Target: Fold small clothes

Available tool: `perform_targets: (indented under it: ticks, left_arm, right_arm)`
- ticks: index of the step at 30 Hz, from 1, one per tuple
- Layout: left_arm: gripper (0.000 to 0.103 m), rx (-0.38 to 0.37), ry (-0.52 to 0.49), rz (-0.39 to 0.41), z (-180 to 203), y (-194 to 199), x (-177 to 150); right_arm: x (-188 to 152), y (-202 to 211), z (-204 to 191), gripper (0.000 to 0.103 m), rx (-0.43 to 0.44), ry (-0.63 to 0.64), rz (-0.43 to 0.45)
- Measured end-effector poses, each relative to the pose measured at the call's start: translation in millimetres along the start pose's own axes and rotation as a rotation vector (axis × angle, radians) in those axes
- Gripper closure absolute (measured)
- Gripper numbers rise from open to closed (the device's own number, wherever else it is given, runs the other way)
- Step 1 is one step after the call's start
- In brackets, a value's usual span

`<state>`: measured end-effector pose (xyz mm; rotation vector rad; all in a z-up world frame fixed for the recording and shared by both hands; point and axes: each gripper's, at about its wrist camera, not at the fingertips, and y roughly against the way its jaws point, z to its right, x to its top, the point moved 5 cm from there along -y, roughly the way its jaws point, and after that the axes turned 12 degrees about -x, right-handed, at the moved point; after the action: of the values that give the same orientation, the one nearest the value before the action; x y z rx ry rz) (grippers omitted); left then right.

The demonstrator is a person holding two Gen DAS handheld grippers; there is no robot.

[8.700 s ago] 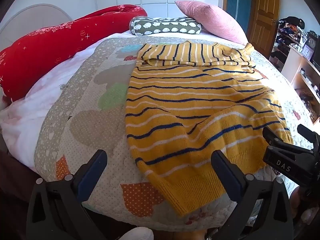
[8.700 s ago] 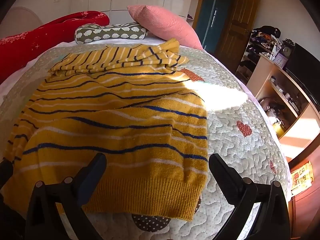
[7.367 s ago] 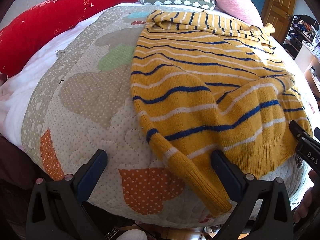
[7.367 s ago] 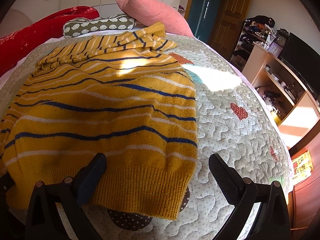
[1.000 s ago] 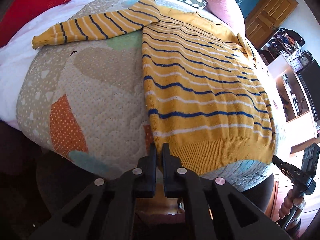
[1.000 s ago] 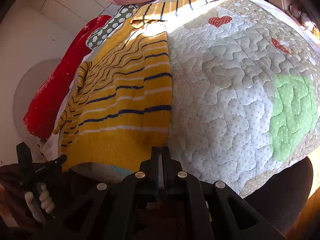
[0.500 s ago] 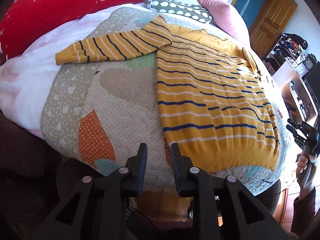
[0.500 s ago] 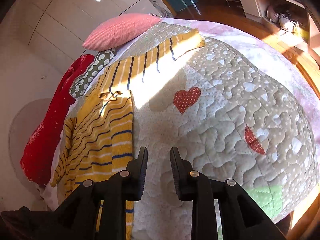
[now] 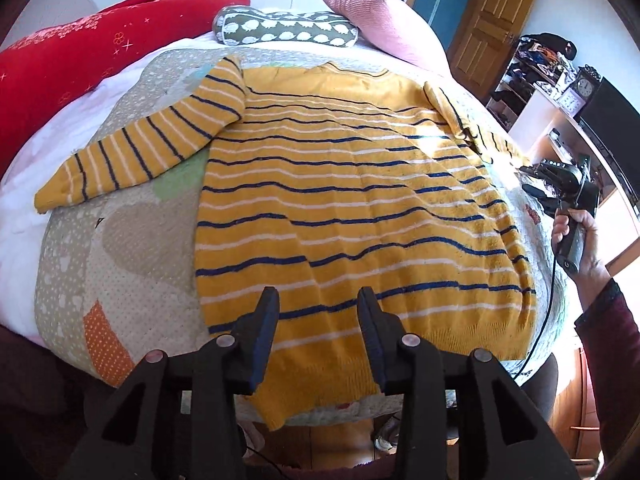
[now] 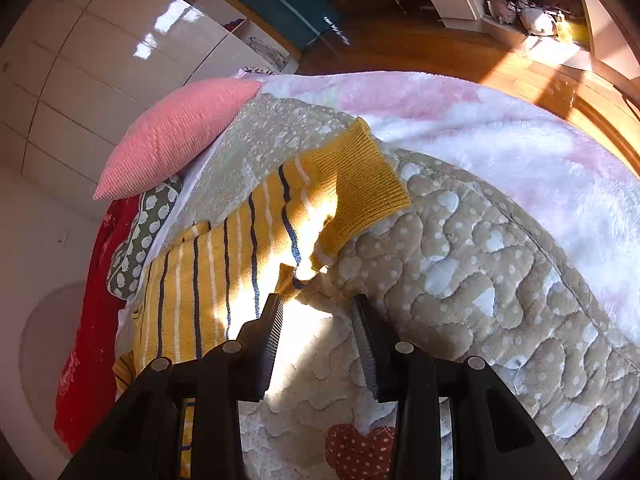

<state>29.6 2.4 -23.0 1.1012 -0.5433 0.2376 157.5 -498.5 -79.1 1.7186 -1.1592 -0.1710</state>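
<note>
A yellow knitted sweater (image 9: 352, 200) with blue and white stripes lies flat on the quilted bed, both sleeves spread out. Its left sleeve (image 9: 140, 148) points left. My left gripper (image 9: 318, 312) is open and empty above the sweater's hem. In the right wrist view the right sleeve (image 10: 280, 224) with its plain yellow cuff (image 10: 360, 192) lies on the quilt. My right gripper (image 10: 316, 308) is open and empty just short of the sleeve's edge. The right gripper also shows in the left wrist view (image 9: 536, 180), beside the right sleeve.
A red bolster (image 9: 100, 40), a patterned grey cushion (image 9: 284, 30) and a pink pillow (image 9: 376, 20) lie at the head of the bed. The quilt (image 10: 500, 280) covers a pink-white blanket (image 10: 520, 152). Shelves with clutter (image 9: 560, 92) stand to the right.
Both grippers have opened wider. The left one has moved up over the sweater's hem. The right one has moved to the right sleeve near its cuff.
</note>
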Motion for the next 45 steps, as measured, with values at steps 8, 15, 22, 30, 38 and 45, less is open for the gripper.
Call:
perform_targets:
  ticks: [8,15,22,30,38,45]
  left_arm:
    - [0.063,-0.040,0.031,0.016,8.7,-15.7,28.1]
    - [0.063,0.029,0.027,0.088,-17.0,-8.2,48.0]
    - [0.063,-0.055,0.170,0.098,-49.6,-31.3,77.5]
    - [0.057,-0.183,0.222,0.023,-39.7,-95.3,129.0]
    - [0.056,-0.282,0.227,-0.117,2.6,-177.3,171.4]
    - [0.097,-0.252,0.164,-0.174,33.2,-218.6,190.7]
  right_arm:
    - [32.2,-19.1,-4.1,0.097,-0.052,-0.024,0.057]
    - [16.1,28.5,-112.1,0.097,0.056,0.241,0.152]
    - [-91.6,8.7,-239.1,0.095,0.276,0.496,-0.013]
    - [-132.0,-18.7,-235.9,0.059,0.305,0.532,-0.151]
    - [-91.5,14.0,-162.3,0.054,0.315,0.348,-0.086]
    - [-85.5,18.7,-126.7,0.054,0.297,0.308,-0.073]
